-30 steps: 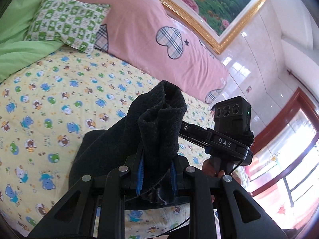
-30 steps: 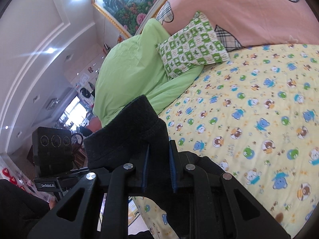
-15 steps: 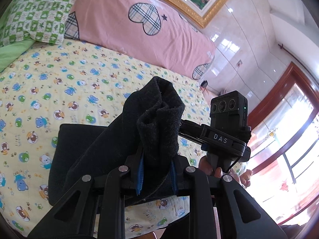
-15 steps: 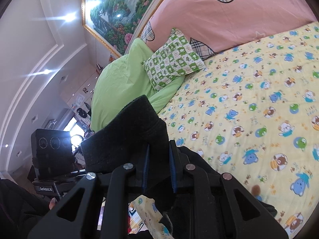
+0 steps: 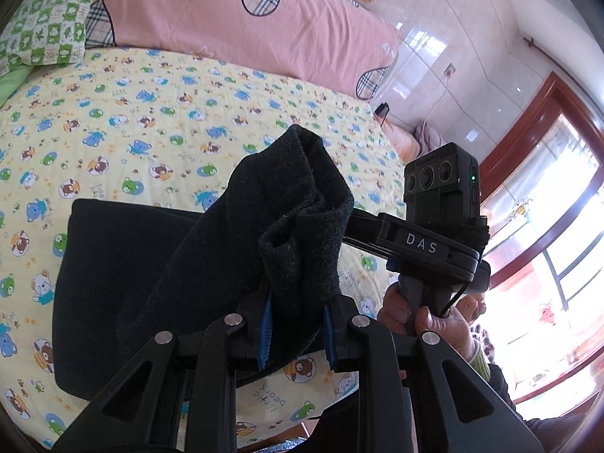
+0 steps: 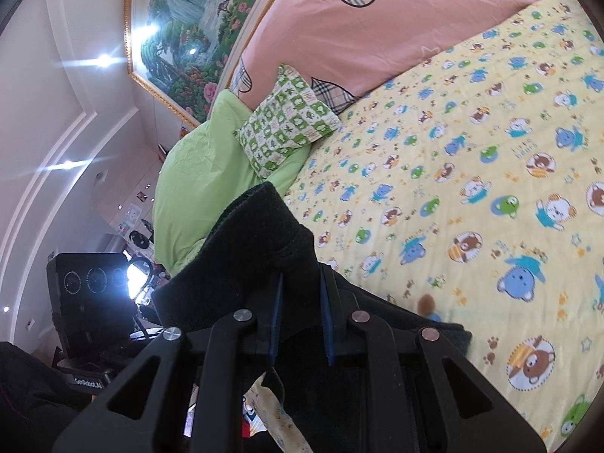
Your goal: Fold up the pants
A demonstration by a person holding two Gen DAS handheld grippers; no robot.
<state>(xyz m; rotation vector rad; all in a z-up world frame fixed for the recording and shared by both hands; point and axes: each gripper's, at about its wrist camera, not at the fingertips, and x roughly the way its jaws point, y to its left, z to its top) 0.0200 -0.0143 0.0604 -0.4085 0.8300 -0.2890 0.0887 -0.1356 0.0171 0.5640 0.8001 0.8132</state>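
**Both claws hold the pants over the bed — drop and skew are the risks**

We see the left gripper (image 5: 296, 330) clamped on a thick bunched wad of the black pants (image 5: 294, 204), blue pads pressed into the cloth on both sides. The right gripper (image 6: 300, 319) is likewise closed on a bunch of the same dark fabric. The rest of the pants lies flat on the yellow bear-print bedsheet (image 5: 151, 113), near the bed's front edge, w/ the lifted end rising from it into both claws.

What could go wrong, as we judge it:
- The grip is on a lumpy wad, not a clean edge, so layers could slide out unevenly and the fold would land crooked.
- If one hand leads the other, the lifted end twists and the edges won't line up w/ the part already lying flat.
- The pants sit close to the bed edge; a pull toward us could drag the flat part off the mattress.
- The fuzzy cloth may cling to the pads on release and tug the fold open.

Readable writing: "DAS" on the right-hand rig (image 5: 422, 243) seen from the left cam; "little bears" on the sheet, upside down near the bottom. A label on the left-hand rig (image 6: 88, 383) in the right cam reads approx. "GenRobot.AI", too small to be sure.
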